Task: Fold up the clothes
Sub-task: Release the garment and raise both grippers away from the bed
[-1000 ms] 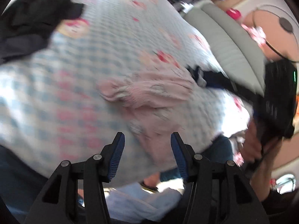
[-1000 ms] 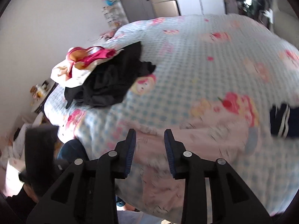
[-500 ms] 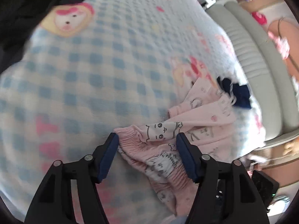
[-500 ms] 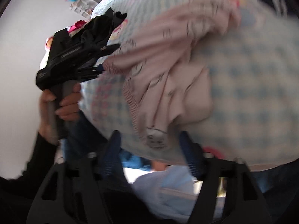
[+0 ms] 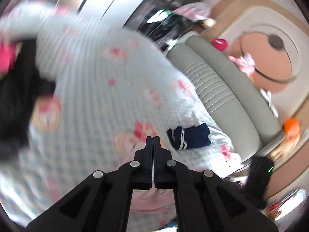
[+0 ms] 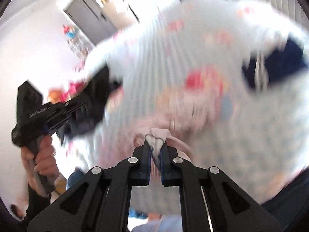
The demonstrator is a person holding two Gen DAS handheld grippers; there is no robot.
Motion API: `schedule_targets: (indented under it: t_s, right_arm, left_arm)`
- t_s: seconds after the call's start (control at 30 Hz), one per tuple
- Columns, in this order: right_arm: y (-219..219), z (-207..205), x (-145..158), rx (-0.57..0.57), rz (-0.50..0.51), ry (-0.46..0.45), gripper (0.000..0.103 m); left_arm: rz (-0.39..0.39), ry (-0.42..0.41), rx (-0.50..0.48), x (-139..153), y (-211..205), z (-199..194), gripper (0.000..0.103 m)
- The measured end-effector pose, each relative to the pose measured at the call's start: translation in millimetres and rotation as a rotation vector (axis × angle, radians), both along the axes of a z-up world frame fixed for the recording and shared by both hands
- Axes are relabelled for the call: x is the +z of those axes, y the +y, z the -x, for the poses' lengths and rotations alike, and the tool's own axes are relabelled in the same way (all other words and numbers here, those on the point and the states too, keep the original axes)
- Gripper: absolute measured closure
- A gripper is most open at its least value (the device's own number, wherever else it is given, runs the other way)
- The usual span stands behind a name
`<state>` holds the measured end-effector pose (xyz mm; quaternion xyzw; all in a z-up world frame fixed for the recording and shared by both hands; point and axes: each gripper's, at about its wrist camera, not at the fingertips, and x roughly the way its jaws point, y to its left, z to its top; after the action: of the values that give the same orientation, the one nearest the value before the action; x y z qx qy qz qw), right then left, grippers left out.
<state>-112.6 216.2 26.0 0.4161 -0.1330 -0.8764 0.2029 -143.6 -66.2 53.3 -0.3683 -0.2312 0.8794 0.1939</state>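
A pale pink printed garment (image 6: 168, 121) lies near the front edge of the bed. My right gripper (image 6: 156, 145) is shut on a bunched edge of it, with fabric poking up between the jaws. My left gripper (image 5: 153, 138) is shut, and pink cloth (image 5: 152, 195) shows below its jaws; the pinch itself is hidden. In the right wrist view the left gripper (image 6: 48, 110) is held in a hand at the left. Both views are blurred.
The bed (image 5: 92, 73) has a blue-checked cover with pink prints. A folded navy garment (image 5: 190, 136) with white stripes lies at the right. A pile of black clothes (image 5: 15, 100) lies at the left. A grey padded headboard (image 5: 227, 94) runs along the right.
Both grippers were open around the pink garment's edge and are now shut. Both have lifted and swung, so the views now look across the bed.
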Motion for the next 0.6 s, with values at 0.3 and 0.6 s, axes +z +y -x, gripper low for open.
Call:
schedule_targets:
  t_s: [0.3,0.6]
  right_arm:
    - [52.5,-16.7,-9.7,-0.141,-0.071,-0.025,0.096]
    - [85.4,-29.6,-78.4,-0.182,0.081,-0.214,0.068]
  left_arm:
    - [-0.091,-0.439,-0.047,-154.8,22.8,-19.4,0.068]
    - [-0.247,-0.481,-0.032,-216.1,45.0,-35.8,0.051]
